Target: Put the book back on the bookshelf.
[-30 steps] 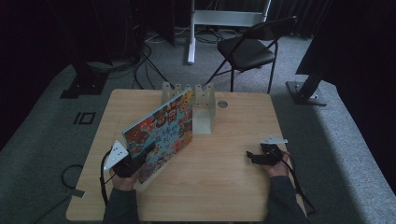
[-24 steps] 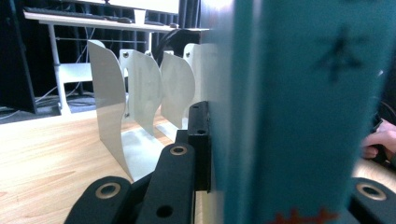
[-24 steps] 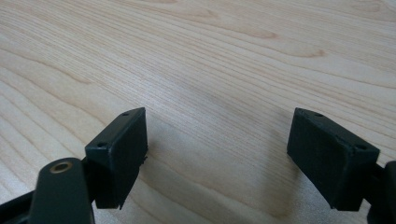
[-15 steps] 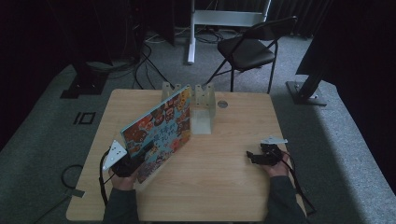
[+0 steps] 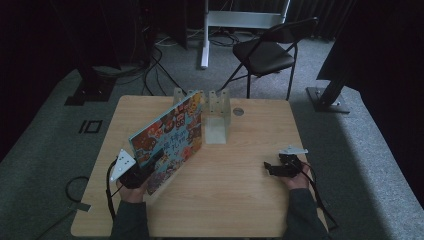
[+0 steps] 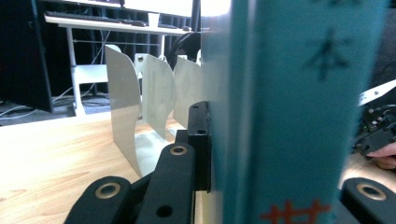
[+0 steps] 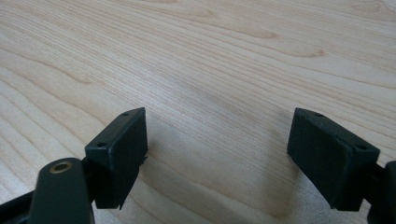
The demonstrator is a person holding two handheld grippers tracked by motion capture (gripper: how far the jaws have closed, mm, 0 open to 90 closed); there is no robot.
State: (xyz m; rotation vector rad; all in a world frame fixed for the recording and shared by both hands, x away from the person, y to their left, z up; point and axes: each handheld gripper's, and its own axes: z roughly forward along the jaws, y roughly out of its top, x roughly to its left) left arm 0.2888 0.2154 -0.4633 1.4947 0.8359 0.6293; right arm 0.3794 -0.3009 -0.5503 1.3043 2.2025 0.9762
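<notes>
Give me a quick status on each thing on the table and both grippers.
left gripper: shut on the book's lower edge.
book: held tilted, its far end at the rack.
rack: upright at the table's far edge, white dividers standing.
right gripper: open, nothing between its jaws, low over bare wood.
table: wooden.

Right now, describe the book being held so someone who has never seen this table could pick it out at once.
On the light wooden table, look left of centre, in front of the pale metal divider rack at the far edge. There a large thin book stands tilted on its edge, clamped by the left gripper. Its cover, crowded with bright cartoon pictures on teal, is the one colourful thing there.
</notes>
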